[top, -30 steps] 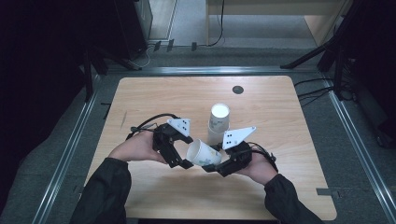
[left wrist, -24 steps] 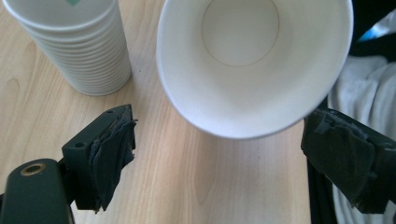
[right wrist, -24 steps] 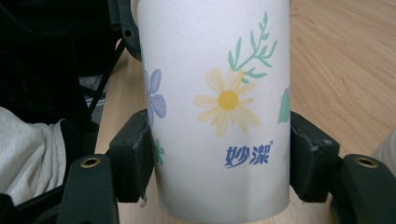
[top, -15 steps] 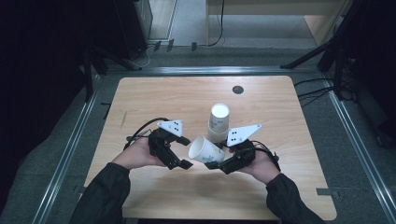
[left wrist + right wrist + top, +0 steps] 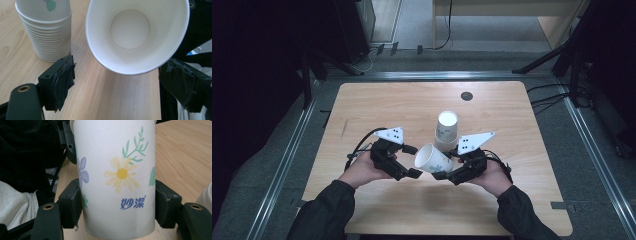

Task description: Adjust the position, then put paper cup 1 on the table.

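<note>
High view shows the big wooden table (image 5: 377,105) with my two arms coming in from the bottom. My right claw (image 5: 443,173) holds a paper cup (image 5: 432,159) tipped on its side above the table, with its open mouth facing my left claw (image 5: 412,161). Just behind it stands a stack of cups (image 5: 446,130), upside down.

My left gripper view looks straight into the cup (image 5: 135,32). I see its white inside and its round bottom. This view also lets me see the many rims of the stack (image 5: 45,32). My left claw has just been closing a little, but it is apart and holds nothing. The cup rim sits just in front of it.

My right gripper view shows the outside of the cup (image 5: 115,177) instead. It has a yellow flower, a purple flower, green leaves and blue letters. My right jaws press it on both sides.

The cup's top is cut off in that view. The stack's top is cut off in the left gripper view.
</note>
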Available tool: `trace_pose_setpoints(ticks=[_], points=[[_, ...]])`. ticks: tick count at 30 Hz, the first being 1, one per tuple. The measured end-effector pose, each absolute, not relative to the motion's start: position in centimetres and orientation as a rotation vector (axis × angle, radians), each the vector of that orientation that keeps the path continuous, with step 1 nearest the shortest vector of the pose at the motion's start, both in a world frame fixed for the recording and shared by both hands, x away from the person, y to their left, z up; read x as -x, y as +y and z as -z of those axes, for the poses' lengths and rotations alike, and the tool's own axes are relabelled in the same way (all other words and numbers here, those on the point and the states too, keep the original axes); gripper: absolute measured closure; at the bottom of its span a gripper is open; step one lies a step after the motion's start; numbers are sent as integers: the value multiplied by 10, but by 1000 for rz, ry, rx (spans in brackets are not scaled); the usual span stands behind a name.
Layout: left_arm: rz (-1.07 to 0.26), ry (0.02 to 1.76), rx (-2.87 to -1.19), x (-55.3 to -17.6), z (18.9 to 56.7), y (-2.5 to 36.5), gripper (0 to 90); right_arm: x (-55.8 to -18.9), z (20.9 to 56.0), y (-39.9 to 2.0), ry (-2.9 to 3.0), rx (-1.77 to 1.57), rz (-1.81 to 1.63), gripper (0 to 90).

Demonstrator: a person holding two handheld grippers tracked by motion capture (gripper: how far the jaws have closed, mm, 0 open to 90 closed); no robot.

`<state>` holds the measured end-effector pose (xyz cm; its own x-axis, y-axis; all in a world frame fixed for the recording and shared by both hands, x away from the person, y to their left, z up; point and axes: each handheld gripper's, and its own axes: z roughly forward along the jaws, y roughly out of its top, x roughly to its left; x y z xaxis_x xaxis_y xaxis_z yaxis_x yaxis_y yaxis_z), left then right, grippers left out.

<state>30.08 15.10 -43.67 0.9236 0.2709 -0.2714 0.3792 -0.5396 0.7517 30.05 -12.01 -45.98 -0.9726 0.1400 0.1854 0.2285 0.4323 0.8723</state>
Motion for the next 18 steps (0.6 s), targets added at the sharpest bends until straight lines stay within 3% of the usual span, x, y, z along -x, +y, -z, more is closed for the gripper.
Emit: trace_pose_setpoints(ticks=[10, 18], points=[[182, 467, -2078, -302, 435, 147, 136, -301, 461, -120, -2547, 345, 1607, 340], [176, 471, -2102, -302, 438, 138, 137, -302, 463, -117, -2552, 344, 1595, 340]])
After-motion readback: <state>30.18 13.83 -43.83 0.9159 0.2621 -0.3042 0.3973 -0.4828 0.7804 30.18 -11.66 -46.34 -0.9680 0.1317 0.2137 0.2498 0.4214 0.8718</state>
